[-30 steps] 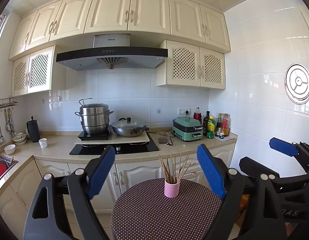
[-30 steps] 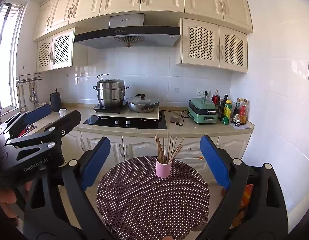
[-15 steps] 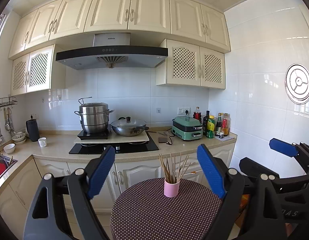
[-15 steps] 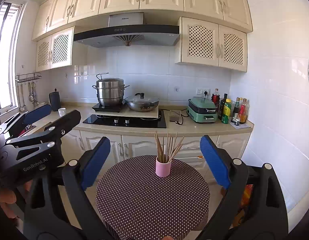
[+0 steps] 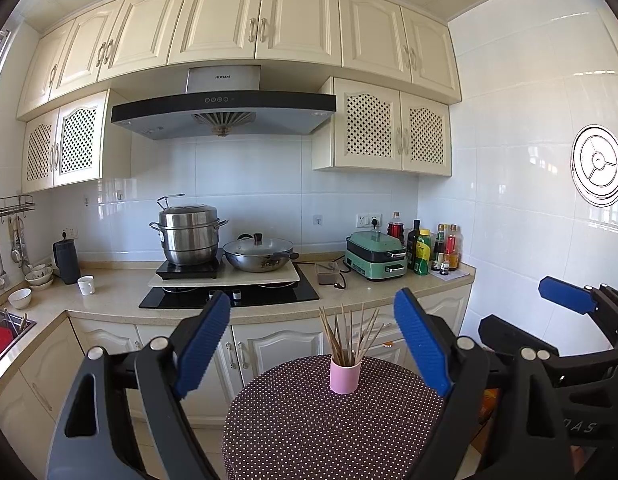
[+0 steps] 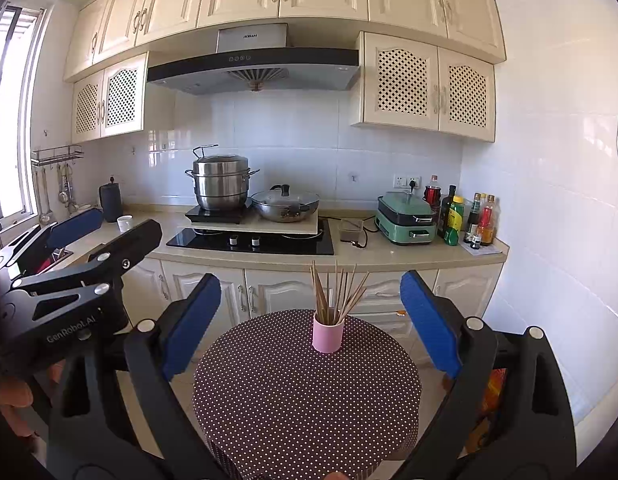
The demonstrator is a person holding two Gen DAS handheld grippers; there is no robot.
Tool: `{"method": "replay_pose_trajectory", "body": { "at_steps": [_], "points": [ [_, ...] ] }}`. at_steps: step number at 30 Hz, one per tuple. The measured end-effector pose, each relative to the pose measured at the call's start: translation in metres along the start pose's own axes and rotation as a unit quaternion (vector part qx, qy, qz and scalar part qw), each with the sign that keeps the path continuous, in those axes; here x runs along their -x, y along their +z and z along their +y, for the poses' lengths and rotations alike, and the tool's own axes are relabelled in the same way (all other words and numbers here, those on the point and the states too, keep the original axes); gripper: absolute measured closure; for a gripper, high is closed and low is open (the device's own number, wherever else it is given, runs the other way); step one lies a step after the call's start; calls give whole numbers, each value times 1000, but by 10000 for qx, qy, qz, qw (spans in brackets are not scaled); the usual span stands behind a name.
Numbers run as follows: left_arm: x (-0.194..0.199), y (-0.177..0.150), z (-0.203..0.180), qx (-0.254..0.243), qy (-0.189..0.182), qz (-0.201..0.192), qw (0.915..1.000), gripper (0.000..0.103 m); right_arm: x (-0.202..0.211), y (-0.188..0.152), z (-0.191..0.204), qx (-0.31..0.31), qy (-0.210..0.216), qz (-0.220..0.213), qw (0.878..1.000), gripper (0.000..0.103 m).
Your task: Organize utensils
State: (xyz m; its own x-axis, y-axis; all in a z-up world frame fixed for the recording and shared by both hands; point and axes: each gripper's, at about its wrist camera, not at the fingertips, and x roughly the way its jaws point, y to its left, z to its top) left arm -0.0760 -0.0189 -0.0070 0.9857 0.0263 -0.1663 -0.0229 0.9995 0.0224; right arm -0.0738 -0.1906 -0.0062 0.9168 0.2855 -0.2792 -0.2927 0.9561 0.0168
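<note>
A pink cup (image 5: 345, 375) holding several wooden chopsticks (image 5: 349, 332) stands upright near the far edge of a small round table with a brown polka-dot cloth (image 5: 309, 432). It also shows in the right wrist view (image 6: 327, 335), with the chopsticks (image 6: 337, 292) fanned out. My left gripper (image 5: 313, 340) is open and empty, held above the table's near side, short of the cup. My right gripper (image 6: 309, 320) is open and empty, also short of the cup. Each gripper appears at the edge of the other's view.
A kitchen counter (image 5: 121, 296) runs behind the table with a hob (image 5: 229, 296), a steel pot (image 5: 189, 236), a wok (image 5: 259, 254), a green cooker (image 5: 375, 256) and bottles (image 5: 437, 248). A sink (image 5: 5, 332) lies at the left. A tiled wall (image 5: 529, 240) stands at the right.
Both views have shifted very slightly. The cup, chopsticks and both open grippers keep their places.
</note>
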Motion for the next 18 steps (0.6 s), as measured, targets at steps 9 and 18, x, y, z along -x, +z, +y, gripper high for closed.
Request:
{"method": "replay_pose_trajectory", "body": {
  "at_steps": [9, 18],
  "points": [
    [-1, 0, 1, 4, -3, 21, 10000, 20, -3, 0, 0, -13, -4, 29, 10000, 13],
    [-9, -1, 2, 2, 3, 87, 10000, 20, -9, 0, -4, -35, 12, 86, 10000, 13]
  ]
}}
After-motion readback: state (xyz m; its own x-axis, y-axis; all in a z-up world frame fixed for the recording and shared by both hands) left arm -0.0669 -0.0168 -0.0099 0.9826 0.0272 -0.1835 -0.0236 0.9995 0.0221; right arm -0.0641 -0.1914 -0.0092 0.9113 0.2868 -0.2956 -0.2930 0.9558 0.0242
